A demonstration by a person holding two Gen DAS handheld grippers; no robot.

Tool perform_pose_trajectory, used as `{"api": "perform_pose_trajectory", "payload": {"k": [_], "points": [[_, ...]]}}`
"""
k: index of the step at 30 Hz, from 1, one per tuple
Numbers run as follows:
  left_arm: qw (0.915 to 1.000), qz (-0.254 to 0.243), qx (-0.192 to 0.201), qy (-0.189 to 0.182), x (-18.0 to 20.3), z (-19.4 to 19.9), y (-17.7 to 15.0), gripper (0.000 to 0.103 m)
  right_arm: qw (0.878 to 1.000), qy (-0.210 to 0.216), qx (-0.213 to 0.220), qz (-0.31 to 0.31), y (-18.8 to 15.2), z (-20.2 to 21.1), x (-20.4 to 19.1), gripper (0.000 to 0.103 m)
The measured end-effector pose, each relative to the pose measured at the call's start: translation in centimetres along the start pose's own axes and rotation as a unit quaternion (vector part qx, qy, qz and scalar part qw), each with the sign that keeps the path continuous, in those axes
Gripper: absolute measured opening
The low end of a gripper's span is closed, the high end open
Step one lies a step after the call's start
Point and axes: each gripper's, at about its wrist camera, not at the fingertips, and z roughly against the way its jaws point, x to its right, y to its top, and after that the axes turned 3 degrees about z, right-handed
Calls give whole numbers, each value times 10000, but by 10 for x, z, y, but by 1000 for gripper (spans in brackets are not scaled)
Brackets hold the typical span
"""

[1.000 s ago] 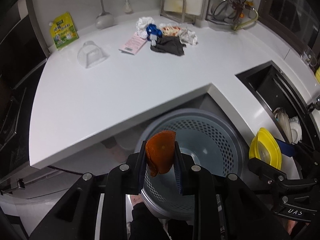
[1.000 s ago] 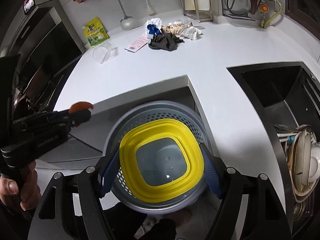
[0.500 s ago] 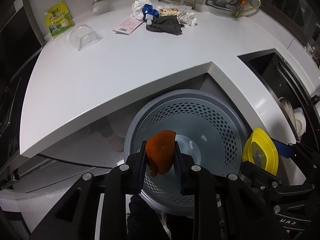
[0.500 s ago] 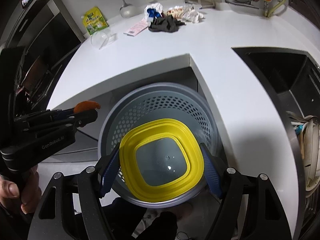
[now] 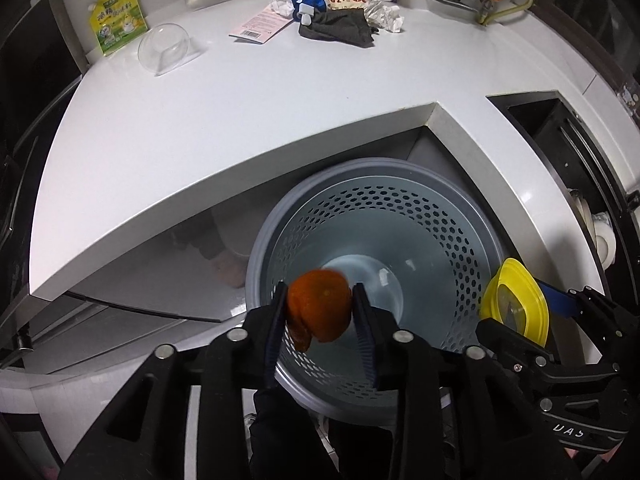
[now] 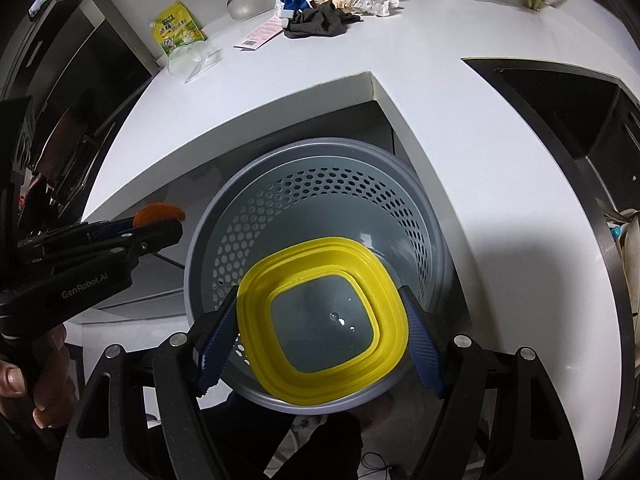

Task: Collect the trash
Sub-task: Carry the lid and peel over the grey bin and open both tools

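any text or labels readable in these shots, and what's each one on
"GenRobot.AI": on the left gripper's black body, seen in the right wrist view.
"UAS": seen upside down on the right gripper's body.
Green pouch: Chinese print, too blurred to read.
Pink card: barcode and print too small.

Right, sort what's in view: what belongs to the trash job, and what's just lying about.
Job: orange peel in the left tool; yellow lid in the right tool; grey perforated bin; crumpled wrappers.

Lying about: green pouch; clear cup; sink.
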Motion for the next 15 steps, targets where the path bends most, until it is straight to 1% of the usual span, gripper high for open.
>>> {"api": "perform_pose_trajectory", "payload": {"k": [2,4,6,15], "points": [[10000,-3,25,17,0,1,0,51,10000,20,28,17,0,1,0,74],[10000,4,59,19,0,2,0,57,10000,21,22,28,2,0,0,75],[10000,12,78,37,0,3,1,58,10000,43,15,18,2,0,1,77],[9999,133,56,76,-6,2,2,59,10000,22,61,-22,1,3,3,78]]}}
